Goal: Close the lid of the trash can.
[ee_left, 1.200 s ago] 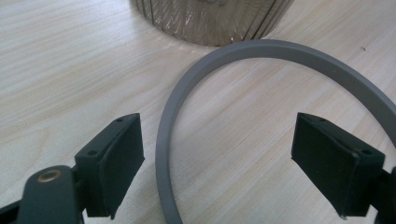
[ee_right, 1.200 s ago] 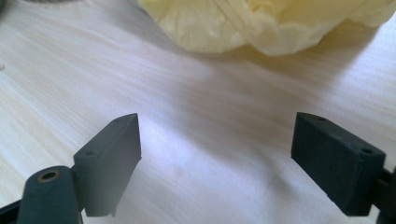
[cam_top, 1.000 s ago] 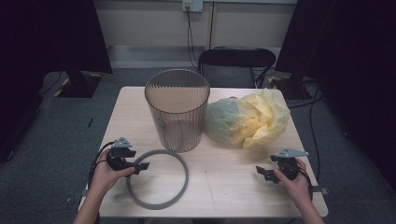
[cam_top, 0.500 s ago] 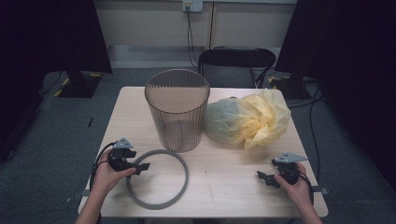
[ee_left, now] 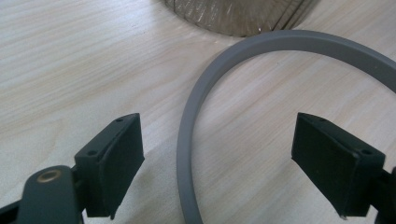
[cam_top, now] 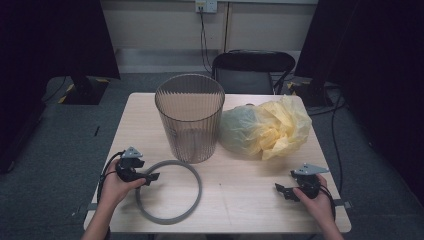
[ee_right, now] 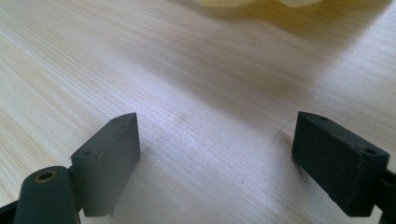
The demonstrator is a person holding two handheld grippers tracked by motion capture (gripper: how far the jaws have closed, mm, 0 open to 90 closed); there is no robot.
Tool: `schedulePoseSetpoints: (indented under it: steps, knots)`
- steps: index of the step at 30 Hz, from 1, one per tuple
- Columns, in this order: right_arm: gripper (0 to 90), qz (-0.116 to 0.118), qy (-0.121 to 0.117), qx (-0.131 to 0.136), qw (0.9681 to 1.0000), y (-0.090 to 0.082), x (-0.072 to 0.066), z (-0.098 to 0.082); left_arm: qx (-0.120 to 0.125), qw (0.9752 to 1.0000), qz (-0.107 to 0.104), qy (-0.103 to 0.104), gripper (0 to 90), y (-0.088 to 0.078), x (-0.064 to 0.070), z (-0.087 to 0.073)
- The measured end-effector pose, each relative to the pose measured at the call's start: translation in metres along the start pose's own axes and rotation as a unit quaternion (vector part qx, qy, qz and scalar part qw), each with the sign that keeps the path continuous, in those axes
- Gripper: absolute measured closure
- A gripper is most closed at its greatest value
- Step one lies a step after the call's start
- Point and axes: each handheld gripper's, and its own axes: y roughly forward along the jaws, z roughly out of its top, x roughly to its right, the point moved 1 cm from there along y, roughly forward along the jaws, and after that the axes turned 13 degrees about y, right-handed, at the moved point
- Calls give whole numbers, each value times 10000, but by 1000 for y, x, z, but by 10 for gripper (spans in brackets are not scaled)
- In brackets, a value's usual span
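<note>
While the left gripper [ee_left: 217, 161] straddles the grey ring's [ee_left: 187, 140] rim with jaws apart, the ring lies flat before the wastebasket [cam_top: 190, 117]; the right gripper [ee_right: 217, 161] gapes over bare table [ee_right: 196, 93].

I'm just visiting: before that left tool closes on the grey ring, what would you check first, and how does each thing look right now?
1. Left tool open: ok, jaws wide apart.
2. Grey ring between its jaws: ok, the band runs through the gap.
3. Ring flat on the table: ok.
4. Ring apart from the wastebasket: cannot tell, they sit very close.
5. Right tool out of the way: ok, open above bare wood.
6. Yellow bag clear of the ring: ok.
</note>
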Motion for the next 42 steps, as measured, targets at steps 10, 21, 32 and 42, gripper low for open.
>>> schedulePoseSetpoints:
  steps: [10,21,32,42]
  knots:
    - [143,-5,-12,4,10000,0,0,0,-140,9998,156,-6,166,12,-2,-5]
    - [144,-14,-8,1,10000,0,0,0,-260,9992,269,126,180,12,-2,-8]
    - [143,-15,-15,6,10000,0,0,0,-318,9987,343,192,200,17,-4,-10]
    - [143,-14,-13,4,10000,0,0,0,-714,9961,454,248,289,16,2,-2]
